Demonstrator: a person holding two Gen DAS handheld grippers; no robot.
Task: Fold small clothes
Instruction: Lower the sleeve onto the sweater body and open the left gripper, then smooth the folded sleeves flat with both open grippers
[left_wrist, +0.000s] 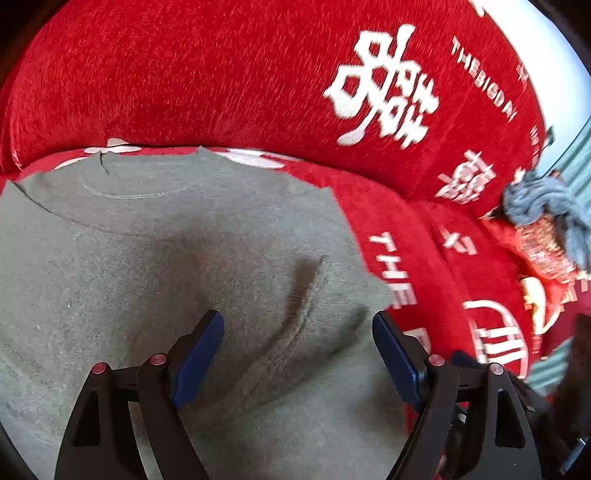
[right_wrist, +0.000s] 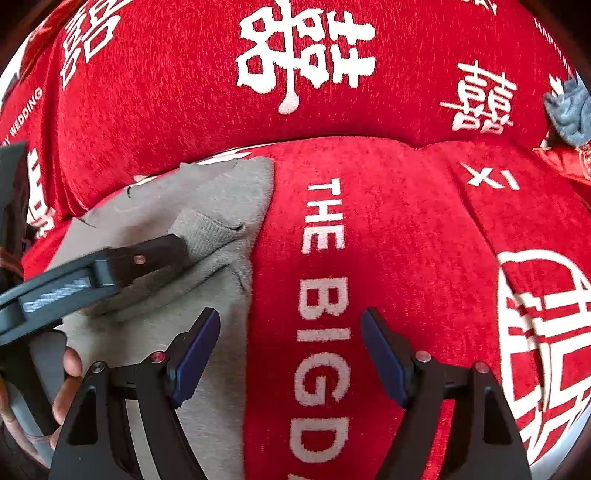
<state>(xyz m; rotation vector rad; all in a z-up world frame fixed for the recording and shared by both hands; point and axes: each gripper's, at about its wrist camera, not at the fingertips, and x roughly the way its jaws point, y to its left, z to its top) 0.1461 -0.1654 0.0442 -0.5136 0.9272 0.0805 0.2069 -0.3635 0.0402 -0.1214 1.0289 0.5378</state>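
Observation:
A grey knit top (left_wrist: 147, 258) lies flat on the red sofa seat, its neckline toward the backrest. A sleeve ridge (left_wrist: 291, 332) runs diagonally across it. My left gripper (left_wrist: 299, 325) is open just above the garment, with that sleeve fold between the blue pads, which do not press on it. In the right wrist view the top (right_wrist: 221, 192) fills the left side with its ribbed cuff (right_wrist: 207, 232) folded inward. One left-gripper finger (right_wrist: 147, 258) reaches over the cuff. My right gripper (right_wrist: 291, 321) is open and holds nothing, over the garment's right edge and the red cover.
The red cover (right_wrist: 406, 221) with white lettering spans the seat, and the backrest cushion (left_wrist: 184, 74) rises right behind the top. A blue-grey knit bundle (left_wrist: 546, 206) lies on patterned red cloth at the far right. A person's hand (right_wrist: 70, 369) grips the left tool.

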